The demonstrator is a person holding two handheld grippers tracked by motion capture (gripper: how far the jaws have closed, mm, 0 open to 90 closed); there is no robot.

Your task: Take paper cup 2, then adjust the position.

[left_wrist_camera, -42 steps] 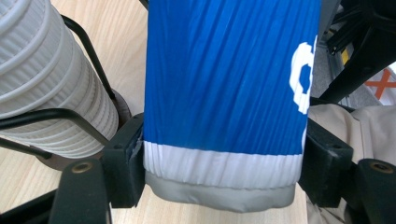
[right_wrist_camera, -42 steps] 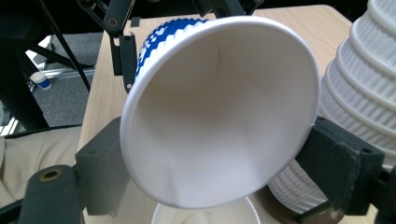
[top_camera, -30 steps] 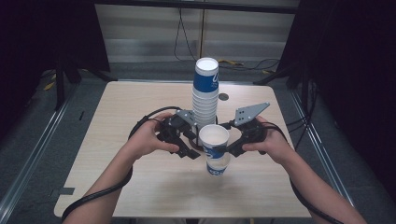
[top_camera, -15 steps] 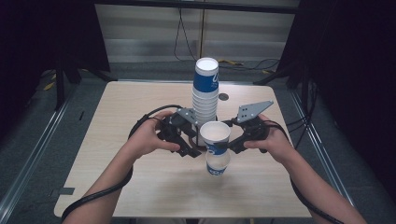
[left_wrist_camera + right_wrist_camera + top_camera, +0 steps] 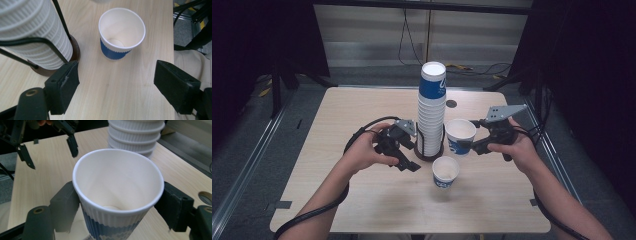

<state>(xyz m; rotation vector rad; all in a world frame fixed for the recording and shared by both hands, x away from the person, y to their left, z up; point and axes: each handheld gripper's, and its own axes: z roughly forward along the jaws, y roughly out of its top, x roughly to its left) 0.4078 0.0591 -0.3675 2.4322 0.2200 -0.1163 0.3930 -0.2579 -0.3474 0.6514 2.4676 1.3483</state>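
Near the table's middle, one cup is gripped by the right gripper, lifted off its mate. Between the left gripper's just-opened jaws, the released cup is seen standing free. Clenched pads are shown steadying the raised cup.

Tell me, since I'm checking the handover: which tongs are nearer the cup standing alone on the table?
Left. The left tongs sit open just beside the lone cup; the right tongs hold another cup farther back.

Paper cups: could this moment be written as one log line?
left gripper: open, just released cup | right gripper: holding second cup | stack: upright
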